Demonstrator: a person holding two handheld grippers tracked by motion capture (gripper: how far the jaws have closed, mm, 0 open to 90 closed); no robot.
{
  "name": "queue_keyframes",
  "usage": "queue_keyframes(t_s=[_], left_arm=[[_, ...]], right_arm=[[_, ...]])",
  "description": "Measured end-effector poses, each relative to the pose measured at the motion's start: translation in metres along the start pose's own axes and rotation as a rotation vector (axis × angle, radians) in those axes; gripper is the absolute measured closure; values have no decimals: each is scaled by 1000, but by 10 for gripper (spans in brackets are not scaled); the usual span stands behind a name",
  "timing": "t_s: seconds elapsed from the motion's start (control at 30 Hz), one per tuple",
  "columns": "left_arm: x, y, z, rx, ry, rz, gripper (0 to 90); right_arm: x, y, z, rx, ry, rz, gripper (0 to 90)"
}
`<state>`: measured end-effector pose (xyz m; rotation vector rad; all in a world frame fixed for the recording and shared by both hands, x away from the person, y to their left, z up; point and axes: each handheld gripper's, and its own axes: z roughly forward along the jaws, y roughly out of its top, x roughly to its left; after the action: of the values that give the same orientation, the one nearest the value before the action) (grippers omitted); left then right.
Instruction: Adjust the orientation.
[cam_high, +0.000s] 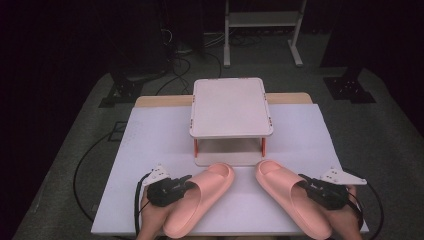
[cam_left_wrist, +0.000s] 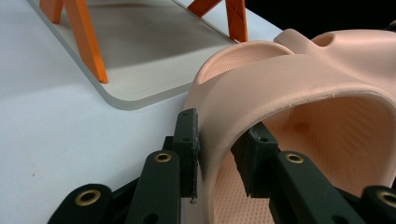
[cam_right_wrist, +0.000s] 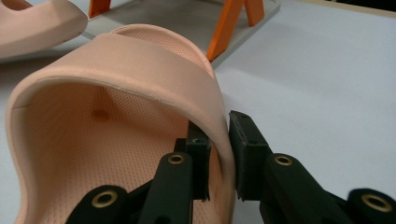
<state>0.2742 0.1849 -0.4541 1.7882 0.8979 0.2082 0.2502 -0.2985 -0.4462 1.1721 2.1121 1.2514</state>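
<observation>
On the left of the worktop (cam_high: 150, 135), the left gripper (cam_high: 186, 184) has its jaws closed on the outer side of the strap of the left slipper (cam_high: 200, 200), one jaw outside the strap wall and one inside, as the left gripper view shows at the left slipper (cam_left_wrist: 299, 93). This slipper lies flat, toe pointing toward the small rack (cam_high: 231, 107) that stands just behind both slippers. To do this step well, I think the grip should stay deep on the strap wall and both slippers should rise level and together, because the soft foam can bend and slip out. On the right, the right gripper (cam_high: 306, 186) pinches the outer strap edge of the right slipper (cam_high: 287, 197) in the same manner, seen closely at the right slipper (cam_right_wrist: 140, 70). Both hands come in low from the near edge, each gripper lying almost level and pointing inward and forward.
</observation>
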Motion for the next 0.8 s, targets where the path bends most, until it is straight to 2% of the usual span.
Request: queue_keyframes(t_s=[0.23,0.5,0.8], left_arm=[[-1,2,-5,-15,-10,10,732],[-1,8,-8,-10,-27,11,734],[-9,30,-24,-29,-35,44,727]], right_arm=[[6,7,0,-18,28,0,781],[10,17,-3,-29,41,2,781],[13,35,-21,-73,41,-12,780]])
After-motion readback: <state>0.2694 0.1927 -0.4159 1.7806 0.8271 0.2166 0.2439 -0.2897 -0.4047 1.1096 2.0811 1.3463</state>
